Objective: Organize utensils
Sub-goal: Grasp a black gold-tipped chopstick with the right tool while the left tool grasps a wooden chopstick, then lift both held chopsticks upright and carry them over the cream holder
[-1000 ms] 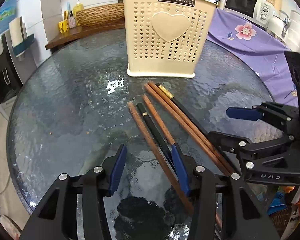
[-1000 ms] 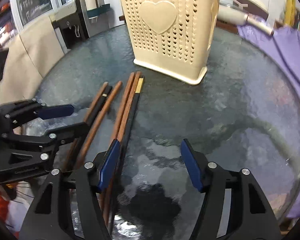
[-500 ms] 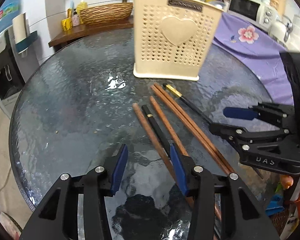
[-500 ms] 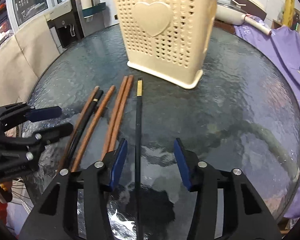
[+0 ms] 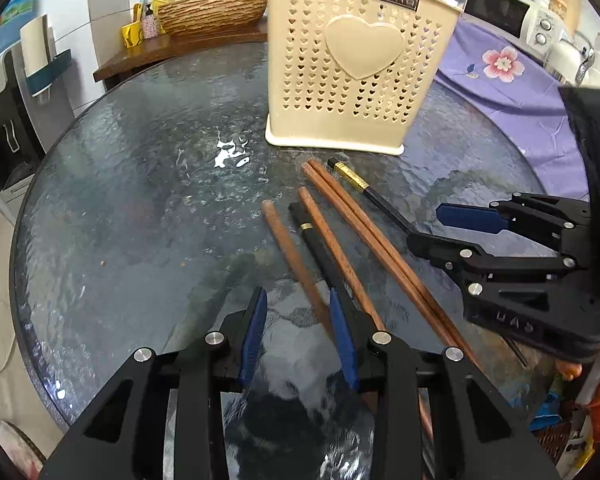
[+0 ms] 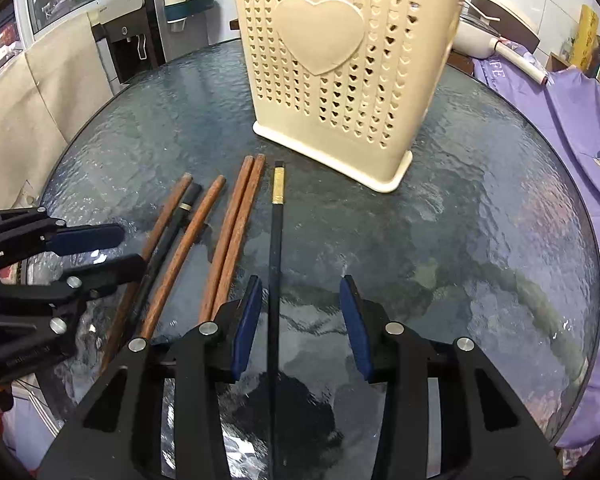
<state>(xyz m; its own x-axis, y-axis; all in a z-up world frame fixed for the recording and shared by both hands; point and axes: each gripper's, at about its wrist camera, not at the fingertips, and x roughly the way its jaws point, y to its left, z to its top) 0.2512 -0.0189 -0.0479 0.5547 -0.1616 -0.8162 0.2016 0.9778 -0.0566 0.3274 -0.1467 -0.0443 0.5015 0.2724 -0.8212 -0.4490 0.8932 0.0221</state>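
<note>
Several chopsticks lie side by side on the round glass table [image 5: 140, 208] before a cream heart-pattern holder [image 5: 360, 68] [image 6: 340, 72]. In the left wrist view my left gripper [image 5: 298, 320] is closing. A brown chopstick [image 5: 288, 244] runs between its jaws beside the right pad, and a black chopstick [image 5: 320, 248] slips under that finger. In the right wrist view my right gripper [image 6: 300, 304] is closing around the black gold-banded chopstick [image 6: 275, 248], which lies near the left pad, unpressed. A brown pair [image 6: 236, 232] lies just to its left. Each view shows the other gripper: right gripper [image 5: 426, 226], left gripper [image 6: 130, 248].
A purple flowered cloth [image 5: 512, 80] covers the surface to the right of the table, with a microwave [image 5: 508, 16] behind it. A woven basket [image 5: 212, 12] sits on a wooden shelf at the back. A water dispenser [image 6: 128, 40] stands beyond the table's left edge.
Both pairs of jaws have narrowed. The right gripper shifted left, so the black gold-banded chopstick now lies between its jaws instead of beside its left pad.
</note>
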